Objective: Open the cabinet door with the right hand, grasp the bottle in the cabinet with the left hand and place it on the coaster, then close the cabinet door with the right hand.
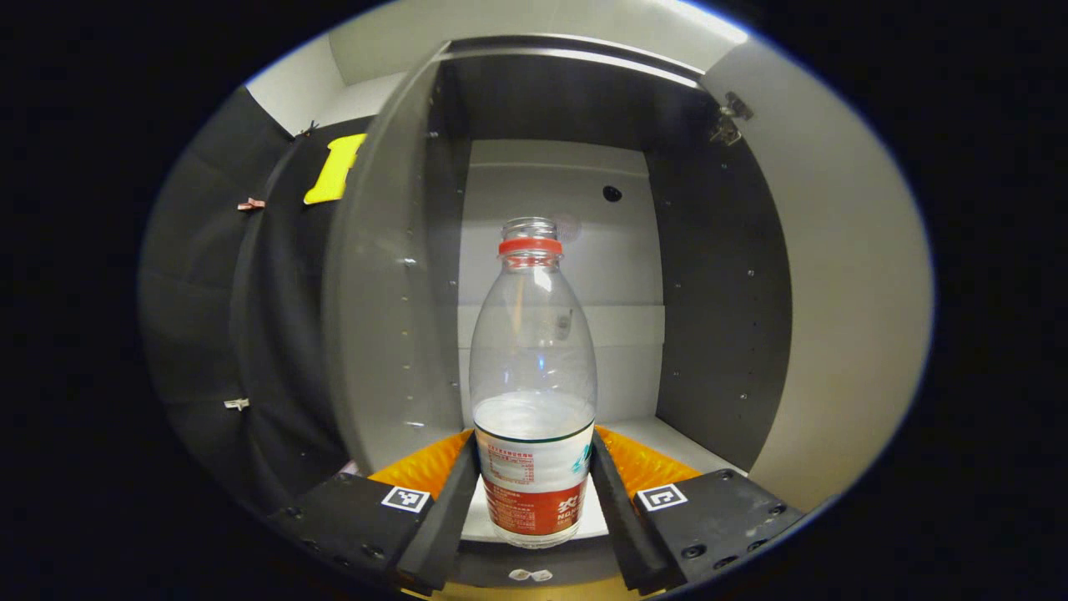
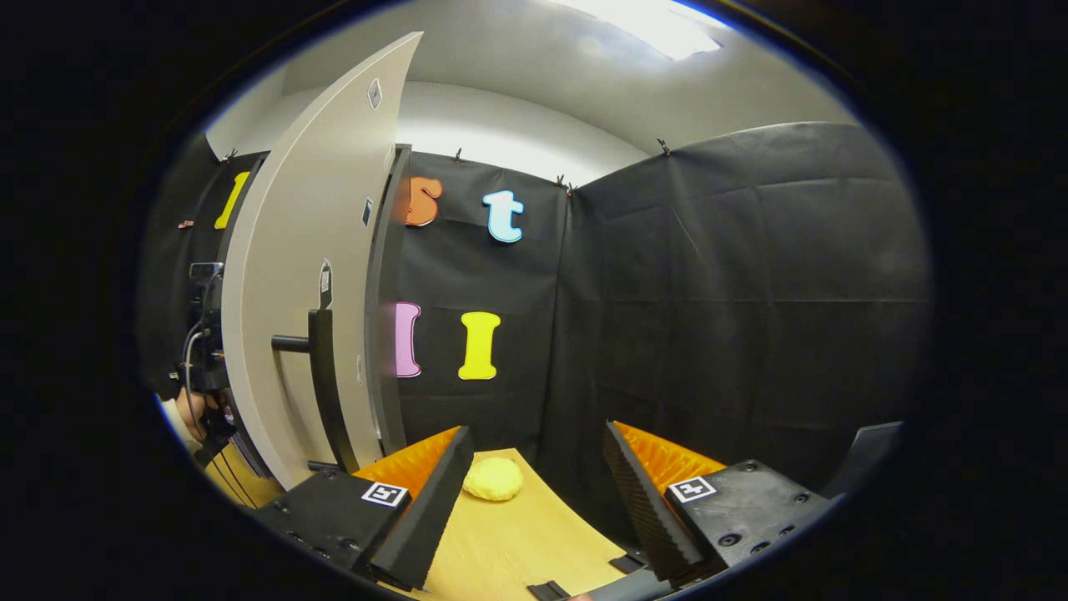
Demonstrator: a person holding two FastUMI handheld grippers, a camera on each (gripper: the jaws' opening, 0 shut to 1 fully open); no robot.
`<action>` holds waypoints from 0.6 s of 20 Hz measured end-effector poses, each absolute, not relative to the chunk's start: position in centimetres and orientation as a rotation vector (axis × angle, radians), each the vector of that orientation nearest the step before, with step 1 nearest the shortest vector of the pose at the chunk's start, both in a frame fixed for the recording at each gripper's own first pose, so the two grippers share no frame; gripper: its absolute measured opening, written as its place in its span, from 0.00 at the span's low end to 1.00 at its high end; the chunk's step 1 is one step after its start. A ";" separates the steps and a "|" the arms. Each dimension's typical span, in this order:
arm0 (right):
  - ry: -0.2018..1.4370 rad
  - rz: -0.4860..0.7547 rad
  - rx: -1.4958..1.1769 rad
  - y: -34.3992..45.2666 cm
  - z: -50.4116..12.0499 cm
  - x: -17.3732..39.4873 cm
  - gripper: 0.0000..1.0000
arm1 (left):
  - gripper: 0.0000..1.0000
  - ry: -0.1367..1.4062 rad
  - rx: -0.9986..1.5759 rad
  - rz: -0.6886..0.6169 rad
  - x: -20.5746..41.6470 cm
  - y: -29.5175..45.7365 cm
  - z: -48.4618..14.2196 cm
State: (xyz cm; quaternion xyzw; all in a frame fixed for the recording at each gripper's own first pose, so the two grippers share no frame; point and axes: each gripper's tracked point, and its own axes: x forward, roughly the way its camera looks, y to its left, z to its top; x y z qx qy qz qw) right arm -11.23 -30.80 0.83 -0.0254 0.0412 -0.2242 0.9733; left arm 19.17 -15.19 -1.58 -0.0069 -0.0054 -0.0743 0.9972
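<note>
I see my left gripper (image 1: 534,492) pinching the bottle (image 1: 533,392), upright inside the cabinet (image 1: 717,334) | right gripper (image 2: 534,492) spread over the table (image 2: 509,542) | cabinet door (image 2: 309,292) open | yellow coaster (image 2: 493,479) beside door.

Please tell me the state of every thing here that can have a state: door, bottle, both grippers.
Cabinet door: open.
Bottle: upright in the cabinet, no cap, almost empty.
Left hand-held gripper: fingers at both sides of the bottle, touching it.
Right hand-held gripper: open, holding nothing.
Coaster: on the table, bare.
</note>
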 end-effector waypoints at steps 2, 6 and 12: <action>0.078 -0.445 -0.038 -30.7 0.9 -10.8 0.98 | 0.75 -0.025 -0.010 -0.149 16.6 -13.3 -1.0; 0.064 -0.451 -0.015 -30.5 1.1 -10.4 0.98 | 0.75 -0.036 -0.016 -0.127 12.0 -9.0 -1.2; 0.031 -0.453 -0.039 -29.3 2.1 -10.1 0.97 | 0.75 -0.059 -0.034 -0.104 6.9 -3.2 -4.2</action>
